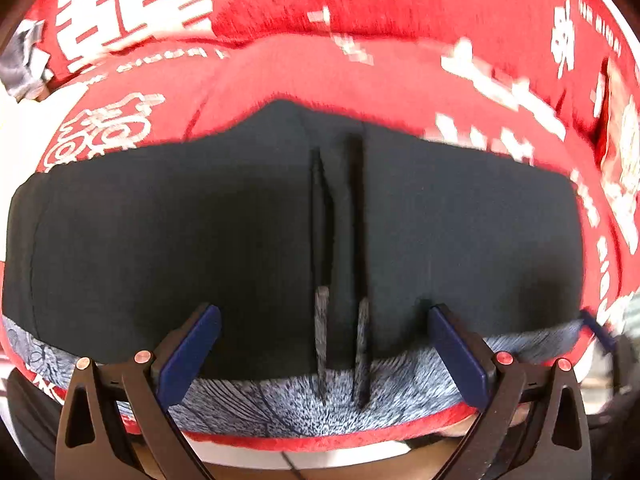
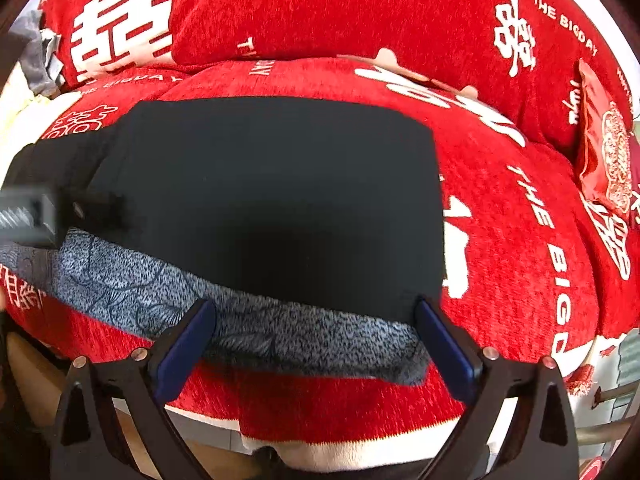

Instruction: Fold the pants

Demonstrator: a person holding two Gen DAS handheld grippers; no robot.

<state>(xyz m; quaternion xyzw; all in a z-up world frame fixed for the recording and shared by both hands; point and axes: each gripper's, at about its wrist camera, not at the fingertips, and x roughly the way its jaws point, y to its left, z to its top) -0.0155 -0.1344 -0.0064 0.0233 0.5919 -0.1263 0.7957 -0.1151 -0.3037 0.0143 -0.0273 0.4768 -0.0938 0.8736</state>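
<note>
A home living room, judging by the sofa [image 2: 500, 216] draped in a red wedding-print cover [image 2: 320, 12].

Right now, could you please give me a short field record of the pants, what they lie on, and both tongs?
garment: black pants, lying flat
waistband: grey patterned band, nearest the cameras
drawstrings: two cords trailing over the waistband
surface: red sofa cover with white lettering
left tongs: open, holding nothing
right tongs: open, holding nothing
</note>
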